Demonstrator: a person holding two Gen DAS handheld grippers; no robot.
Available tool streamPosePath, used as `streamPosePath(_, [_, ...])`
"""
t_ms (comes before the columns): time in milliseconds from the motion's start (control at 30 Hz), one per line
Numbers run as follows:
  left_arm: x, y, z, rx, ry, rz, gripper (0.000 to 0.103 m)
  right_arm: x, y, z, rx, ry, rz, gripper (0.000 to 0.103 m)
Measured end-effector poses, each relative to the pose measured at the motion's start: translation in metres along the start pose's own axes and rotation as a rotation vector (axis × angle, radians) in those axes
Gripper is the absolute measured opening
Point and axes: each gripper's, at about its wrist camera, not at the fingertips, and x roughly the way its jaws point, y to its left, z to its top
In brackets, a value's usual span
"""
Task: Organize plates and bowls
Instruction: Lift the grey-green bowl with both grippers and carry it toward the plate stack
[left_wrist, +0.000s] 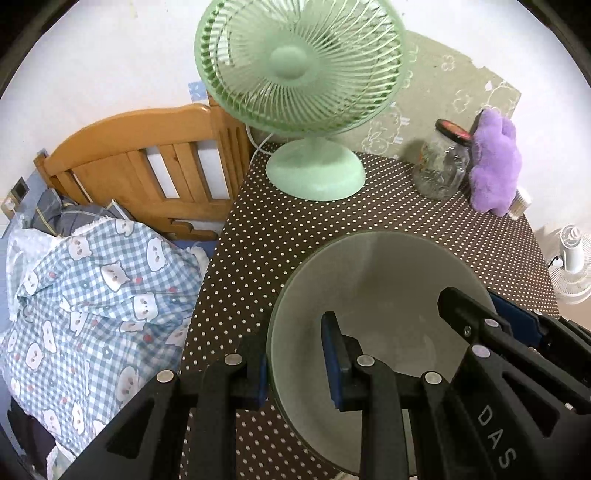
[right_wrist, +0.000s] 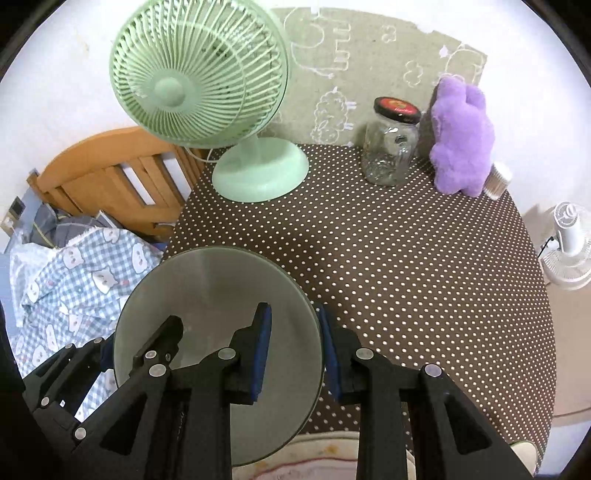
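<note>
Left tongs (left_wrist: 297, 360) grasping plate (left_wrist: 376, 273) left rim; right tongs (right_wrist: 295, 356) grasping right rim; plate overhangs worktop (right_wrist: 406, 258) near edge; dotted surface beyond bare.

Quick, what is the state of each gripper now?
Left gripper: straddles the rim of the round pale green glass bowl; grip cannot be told.
Right gripper: straddles the opposite rim; cannot be told.
</note>
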Motion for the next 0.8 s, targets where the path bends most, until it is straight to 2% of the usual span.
streamPosePath(400, [-0.053, -0.045, -0.019, 0.015, -0.052, 0.02, 0.022, -0.059, -0.05, -0.02, 0.007, -0.052, 0.024, 0.03])
streamPosePath(800, [-0.087, -0.105, -0.044, 0.053, -0.085, -0.011, 0.022, -0.105, -0.113, -0.047, 0.043, -0.09, -0.001, 0.03])
